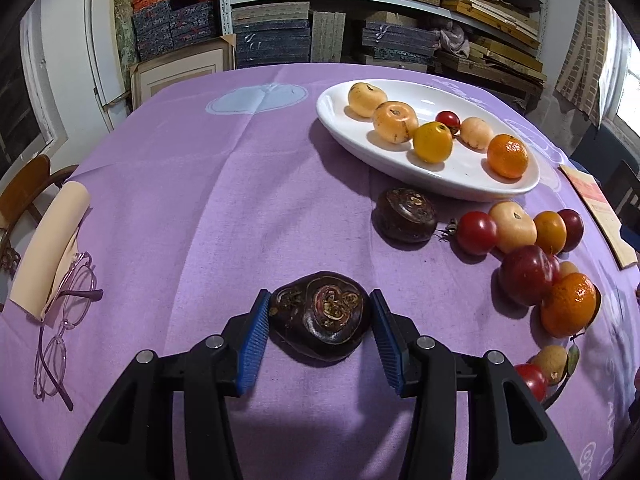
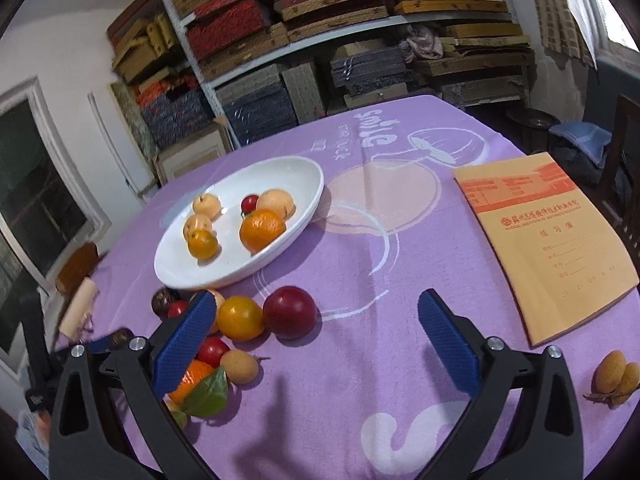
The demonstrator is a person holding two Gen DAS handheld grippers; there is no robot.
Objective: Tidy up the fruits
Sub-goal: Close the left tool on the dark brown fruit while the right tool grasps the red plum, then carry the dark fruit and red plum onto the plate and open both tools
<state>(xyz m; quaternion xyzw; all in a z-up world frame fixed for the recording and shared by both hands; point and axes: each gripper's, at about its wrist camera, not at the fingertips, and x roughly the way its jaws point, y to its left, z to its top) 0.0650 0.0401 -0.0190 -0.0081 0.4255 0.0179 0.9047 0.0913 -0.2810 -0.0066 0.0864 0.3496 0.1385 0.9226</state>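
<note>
Blue ribbed fingers point(image 1: 256, 334) of the left gripper point(image 1: 318, 330) stand on either side of a dark purple fruit point(image 1: 318, 316) and are clamped on its flanks; the fruit is glossy and lumpy, with a curled reddish and yellow scar on top, and sits low over the purple tablecloth point(image 1: 224, 184). A second dark fruit point(image 1: 406, 214) lies farther off, just beside the white oval dish point(image 1: 340, 120). That dish holds six pieces: three pale peach-coloured fruits, a yellow one, a small red one and an orange. A cluster of loose red, yellow and orange fruit point(image 1: 536, 248) lies on the cloth to the right of the gripper. Purple-framed glasses point(image 1: 66, 316) lie at the left by a roll of beige paper point(image 1: 52, 248).

From the right wrist camera, the right gripper point(image 2: 316, 328) has its fingers point(image 2: 448, 344) wide apart with nothing between them, above bare cloth. A dark red plum point(image 2: 290, 312) and a yellow fruit point(image 2: 240, 317) lie near its left finger. The white dish point(image 2: 296, 172) sits beyond them. An orange exercise book point(image 2: 548, 244) at the right carries Chinese characters, too small to read surely. White lettering on the cloth point(image 2: 380, 128) appears upside down.
</note>
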